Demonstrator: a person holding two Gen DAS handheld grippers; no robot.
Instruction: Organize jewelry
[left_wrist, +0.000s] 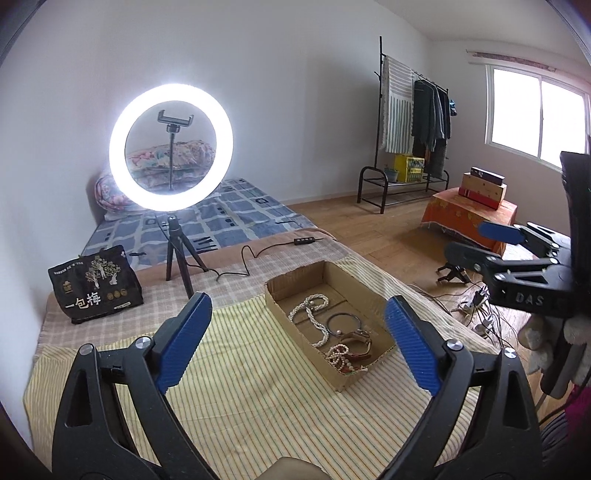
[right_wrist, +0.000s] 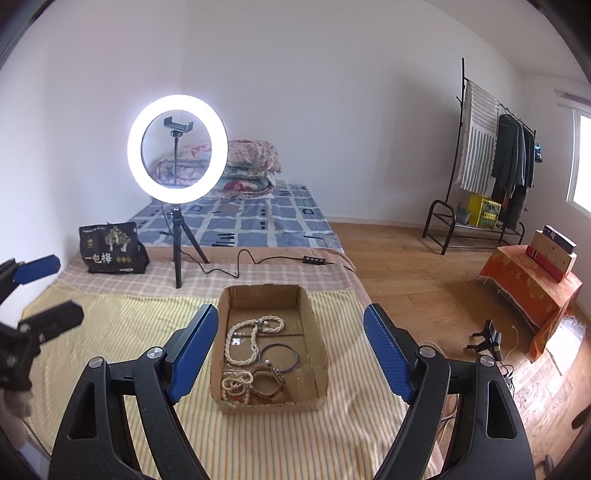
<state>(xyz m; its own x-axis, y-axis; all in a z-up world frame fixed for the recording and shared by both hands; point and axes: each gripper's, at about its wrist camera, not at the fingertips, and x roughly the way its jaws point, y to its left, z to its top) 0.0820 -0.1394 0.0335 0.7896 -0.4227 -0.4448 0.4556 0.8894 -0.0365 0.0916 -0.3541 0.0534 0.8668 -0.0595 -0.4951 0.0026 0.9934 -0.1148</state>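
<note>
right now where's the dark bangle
In the right wrist view the dark bangle lies flat inside the cardboard box on the striped cloth, just right of the long pearl necklace and just behind the watch.

Jewelry in the cardboard box (right_wrist: 310, 321)

I see a pearl necklace (right_wrist: 251, 332) coiled mid-box, a dark bangle (right_wrist: 279, 356) beside it, a watch (right_wrist: 271, 382) and beaded bracelet (right_wrist: 236, 386) at the near end.

Cardboard box (right_wrist: 312, 325): plain brown. Pearl necklace (right_wrist: 255, 334): off-white beads. Bangle (right_wrist: 279, 357): dark. Cloth (right_wrist: 110, 350) under box: pale yellow, fine stripes. Blanket (right_wrist: 110, 275) beyond it: beige check. Bedsheet (right_wrist: 251, 221): blue-and-white grid. Bag (right_wrist: 112, 249): black with pale print. Gripper pads (right_wrist: 194, 347): blue on black frames
</note>
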